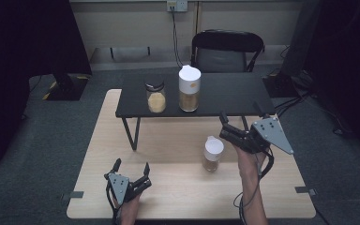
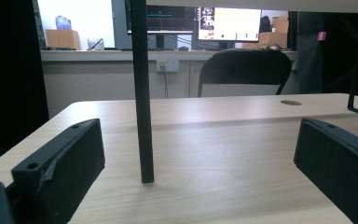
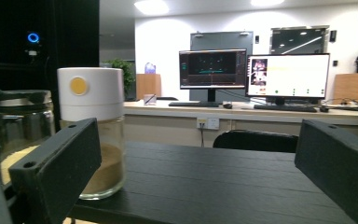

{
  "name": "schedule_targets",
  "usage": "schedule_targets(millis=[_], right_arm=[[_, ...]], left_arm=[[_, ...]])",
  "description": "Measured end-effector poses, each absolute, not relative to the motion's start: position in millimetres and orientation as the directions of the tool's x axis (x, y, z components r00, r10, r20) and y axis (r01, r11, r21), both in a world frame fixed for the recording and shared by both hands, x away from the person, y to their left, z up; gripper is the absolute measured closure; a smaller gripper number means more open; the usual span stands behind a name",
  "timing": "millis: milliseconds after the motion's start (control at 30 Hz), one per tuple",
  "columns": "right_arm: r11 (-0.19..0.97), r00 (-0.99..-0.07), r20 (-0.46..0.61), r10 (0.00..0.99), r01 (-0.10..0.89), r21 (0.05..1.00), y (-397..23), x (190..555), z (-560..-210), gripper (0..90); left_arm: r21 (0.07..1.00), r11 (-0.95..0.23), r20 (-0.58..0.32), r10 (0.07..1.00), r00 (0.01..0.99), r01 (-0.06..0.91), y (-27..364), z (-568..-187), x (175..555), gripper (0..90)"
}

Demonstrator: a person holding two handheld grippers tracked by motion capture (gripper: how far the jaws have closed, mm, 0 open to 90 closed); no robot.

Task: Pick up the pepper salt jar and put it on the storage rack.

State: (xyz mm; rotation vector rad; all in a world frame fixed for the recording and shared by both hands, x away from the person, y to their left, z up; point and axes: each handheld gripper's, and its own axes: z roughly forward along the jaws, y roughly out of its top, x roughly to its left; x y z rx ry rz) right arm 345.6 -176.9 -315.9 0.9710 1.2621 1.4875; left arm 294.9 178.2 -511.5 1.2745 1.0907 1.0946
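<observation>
I have the right gripper raised over the right side of the wooden table, jaws spread and grasping nothing, just right of the small white-capped jar, which stands on the table near the front edge of the black shelf. In the right gripper view it faces the tall white-lidded jar and the dark-lidded glass jar, both on the shelf's left part. My left gripper sits low at the near left, jaws apart and empty, facing a black shelf leg.
</observation>
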Motion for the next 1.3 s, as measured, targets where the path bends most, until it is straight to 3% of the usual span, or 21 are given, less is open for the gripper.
schedule_targets(millis=[800,1300], right_arm=[[0.027,-0.196,-0.053,0.979,-0.132,0.991,-192,321,-349,0.0],[-0.001,-0.174,-0.017,0.985,-0.104,0.995,-206,305,-379,0.0]], left_arm=[[1.0,0.002,-0.001,0.988,0.152,-0.005,178,-512,295,1.2],[1.0,0.002,-0.001,0.989,0.147,-0.007,178,-512,295,1.2]])
